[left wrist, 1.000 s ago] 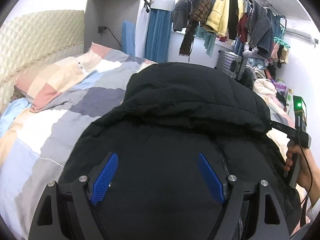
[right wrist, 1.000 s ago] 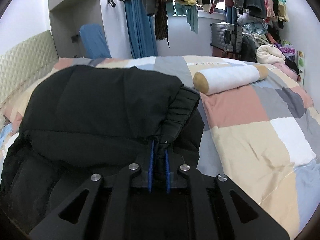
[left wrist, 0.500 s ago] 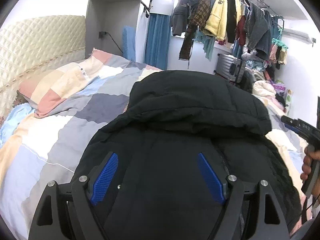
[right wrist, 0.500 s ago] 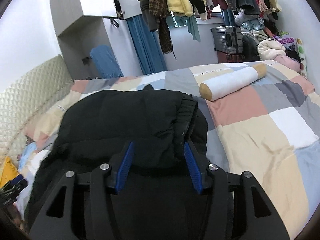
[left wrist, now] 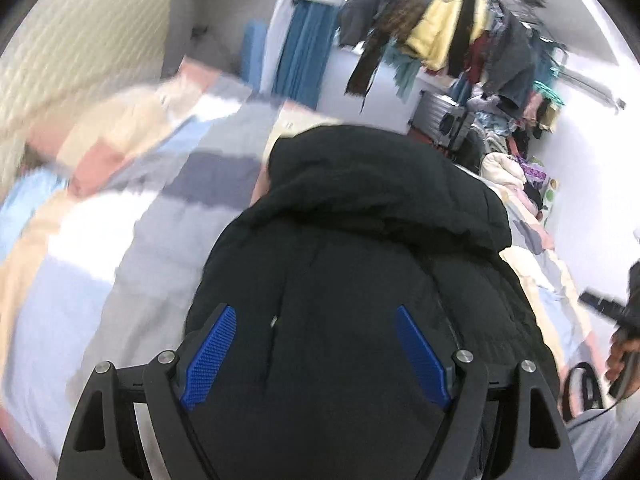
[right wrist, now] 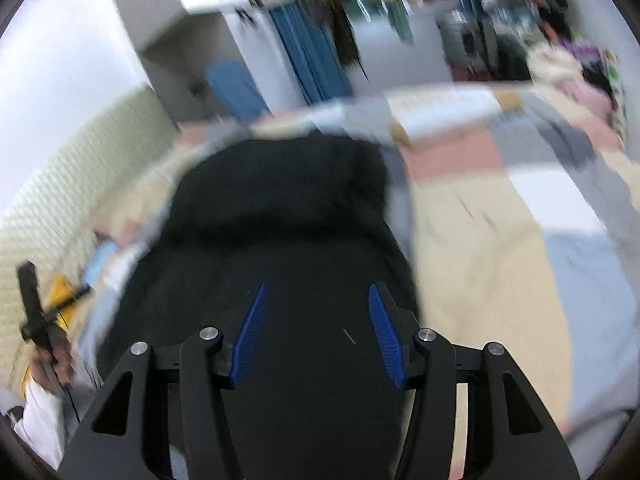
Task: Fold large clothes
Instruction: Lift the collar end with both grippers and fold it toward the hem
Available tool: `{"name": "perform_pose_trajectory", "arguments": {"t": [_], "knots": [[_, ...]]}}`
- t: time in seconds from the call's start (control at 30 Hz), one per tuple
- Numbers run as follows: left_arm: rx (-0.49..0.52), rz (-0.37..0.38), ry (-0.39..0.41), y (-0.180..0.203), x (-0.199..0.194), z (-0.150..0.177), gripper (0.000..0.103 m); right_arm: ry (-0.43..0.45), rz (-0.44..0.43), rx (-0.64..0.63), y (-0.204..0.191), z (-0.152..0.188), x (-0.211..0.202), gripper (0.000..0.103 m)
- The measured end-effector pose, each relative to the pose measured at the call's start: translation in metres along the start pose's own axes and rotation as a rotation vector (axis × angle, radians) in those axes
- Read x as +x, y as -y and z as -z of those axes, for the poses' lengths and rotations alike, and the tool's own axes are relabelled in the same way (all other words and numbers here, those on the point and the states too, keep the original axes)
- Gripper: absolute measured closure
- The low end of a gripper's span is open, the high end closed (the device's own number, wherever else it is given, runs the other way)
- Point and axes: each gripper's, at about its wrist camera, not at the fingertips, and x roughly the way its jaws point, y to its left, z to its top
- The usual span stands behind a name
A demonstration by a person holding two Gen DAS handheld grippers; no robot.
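Note:
A black puffy hooded jacket (left wrist: 360, 240) lies folded on the bed, its hood folded over the body. It also shows in the right wrist view (right wrist: 288, 216). My left gripper (left wrist: 316, 344) is open and empty above the jacket's near part. My right gripper (right wrist: 320, 328) is open and empty above the jacket's near end. The right gripper's handle and hand show at the right edge of the left wrist view (left wrist: 616, 320). The left gripper's handle shows at the left edge of the right wrist view (right wrist: 36, 312). Both views are blurred by motion.
A patchwork quilt (left wrist: 132, 216) covers the bed. A pillow (left wrist: 112, 132) lies by the padded headboard (left wrist: 60, 40). A rolled white bolster (right wrist: 448, 116) lies beyond the jacket. Hanging clothes (left wrist: 440, 32) and a suitcase (left wrist: 444, 120) stand at the back.
My right gripper has opened and let go of the jacket's hood edge, then drawn back and up. The left gripper has stayed open and shifted a little. The jacket lies still.

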Motion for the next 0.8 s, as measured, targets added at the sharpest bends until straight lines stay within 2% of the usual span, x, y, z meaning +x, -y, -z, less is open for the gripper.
{"name": "perform_pose_trajectory", "arguments": {"t": [0.07, 0.2, 0.27, 0.33, 0.4, 0.47, 0.53, 0.7, 0.8], "knots": [[-0.014, -0.026, -0.116, -0.014, 0.005, 0.003, 0.022, -0.09, -0.024, 0.056, 0.025, 0.011, 0.006, 0.049], [-0.132, 0.045, -0.274, -0.049, 0.013, 0.016, 0.022, -0.226, -0.095, 0.151, 0.058, 0.039, 0.022, 0.049], [-0.164, 0.05, -0.309, -0.06, 0.018, 0.025, 0.021, -0.291, -0.152, 0.182, 0.067, 0.055, 0.031, 0.049], [-0.201, 0.06, -0.355, -0.071, 0.025, 0.032, 0.021, -0.333, -0.167, 0.191, 0.072, 0.07, 0.042, 0.049], [-0.259, 0.103, -0.398, -0.079, 0.034, 0.036, 0.022, -0.362, -0.191, 0.202, 0.074, 0.082, 0.049, 0.049], [-0.269, 0.077, -0.409, -0.081, 0.038, 0.038, 0.021, -0.392, -0.239, 0.234, 0.078, 0.094, 0.057, 0.046], [-0.282, 0.048, -0.437, -0.083, 0.046, 0.041, 0.021, -0.42, -0.262, 0.251, 0.081, 0.101, 0.065, 0.036], [-0.352, 0.04, -0.548, -0.095, 0.072, 0.05, 0.021, -0.46, -0.341, 0.243, 0.074, 0.109, 0.08, 0.031], [-0.379, 0.015, -0.588, -0.102, 0.08, 0.056, 0.021, -0.5, -0.351, 0.221, 0.064, 0.107, 0.09, 0.025]]}}
